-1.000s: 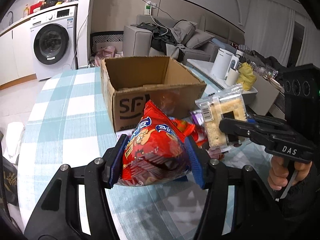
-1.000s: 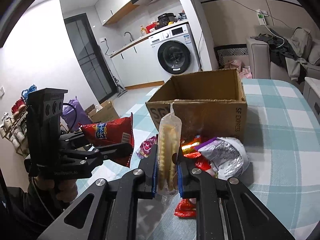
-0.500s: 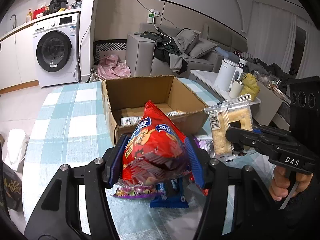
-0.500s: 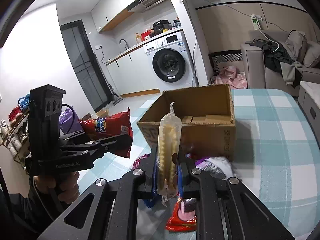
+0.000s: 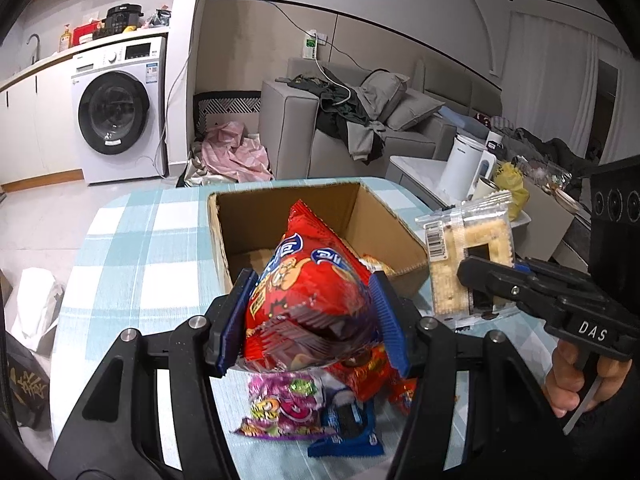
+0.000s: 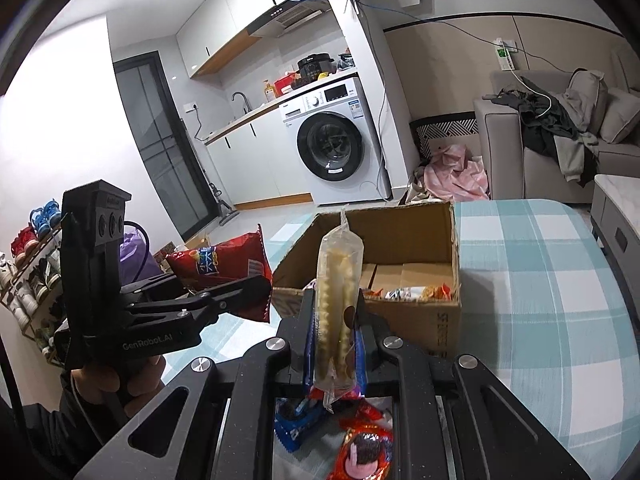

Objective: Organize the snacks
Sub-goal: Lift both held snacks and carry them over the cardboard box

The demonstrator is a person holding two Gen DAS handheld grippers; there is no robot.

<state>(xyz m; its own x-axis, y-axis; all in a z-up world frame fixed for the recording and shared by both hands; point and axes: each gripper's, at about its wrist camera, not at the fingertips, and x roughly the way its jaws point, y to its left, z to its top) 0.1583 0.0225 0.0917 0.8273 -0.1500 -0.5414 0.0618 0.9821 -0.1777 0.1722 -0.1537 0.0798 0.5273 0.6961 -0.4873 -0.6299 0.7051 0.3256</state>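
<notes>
Fingers on my left gripper [image 5: 312,316] stand part-way open, their blue pads pressed to both sides of a puffy red snack bag [image 5: 308,292] with cartoon print, lifted off the worktop [image 5: 132,248]. My right gripper [image 6: 335,344] has its fingers almost fully together, pinching a slim clear cracker pack [image 6: 338,304] that stands upright on edge, pale square crackers showing through the wrapper and a barcode label near its top. Both packs hang in front of the one open cardboard box [image 5: 320,236], which sits on the blue-and-white checked worktop and already has a few small packets lying on its floor. Below my fingers I count roughly four loose packs in a heap on the cloth: a pink-and-purple one [image 5: 284,404], a blue cookie pack [image 5: 348,428], and two red ones [image 6: 362,452], one partly hidden. I see two hands, one on each gripper handle.
</notes>
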